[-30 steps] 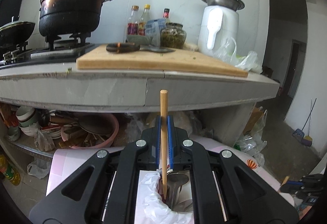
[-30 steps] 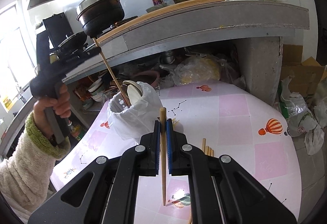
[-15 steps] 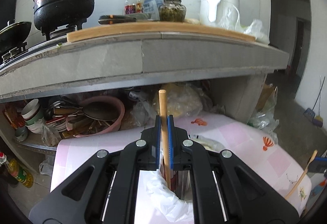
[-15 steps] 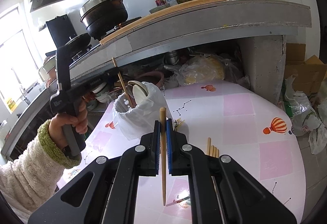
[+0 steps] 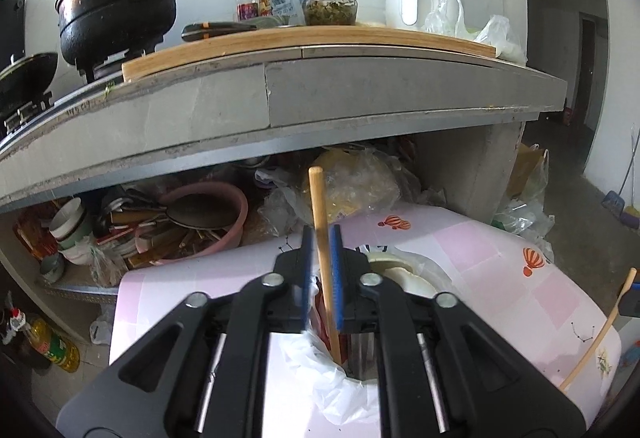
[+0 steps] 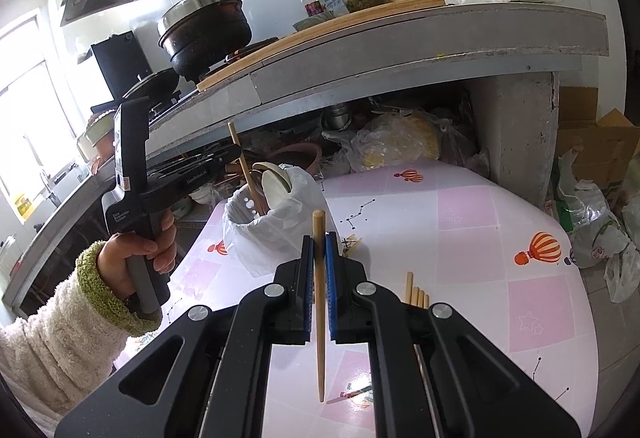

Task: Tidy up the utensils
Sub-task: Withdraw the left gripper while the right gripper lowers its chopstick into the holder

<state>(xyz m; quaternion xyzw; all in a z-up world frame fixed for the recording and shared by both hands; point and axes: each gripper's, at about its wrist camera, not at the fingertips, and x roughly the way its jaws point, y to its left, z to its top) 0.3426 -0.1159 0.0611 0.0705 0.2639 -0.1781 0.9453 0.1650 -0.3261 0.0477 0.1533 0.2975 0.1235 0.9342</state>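
Note:
A utensil holder lined with a white plastic bag [image 6: 266, 230] stands on the pink table; it also shows in the left wrist view [image 5: 340, 378]. My left gripper [image 5: 320, 258] is just above it with its jaws parted around a wooden chopstick [image 5: 325, 262] whose lower end is inside the holder. The chopstick leans against the right pad. My right gripper [image 6: 319, 258] is shut on another wooden chopstick [image 6: 319, 302], held upright above the table. Several more chopsticks [image 6: 416, 294] lie on the table beside it. White spoons [image 6: 276, 184] stand in the holder.
The table carries a pink cloth with balloon prints [image 6: 472, 238]. A concrete counter [image 5: 280, 110] overhangs its far side, with a black pot [image 5: 120, 14], a cutting board [image 5: 312, 38] and bottles on top. Bowls and bags crowd the shelf under it [image 5: 192, 222].
My left gripper has come down over the holder and its jaws have opened, releasing the chopstick into the holder. My right gripper holds its chopstick much as before.

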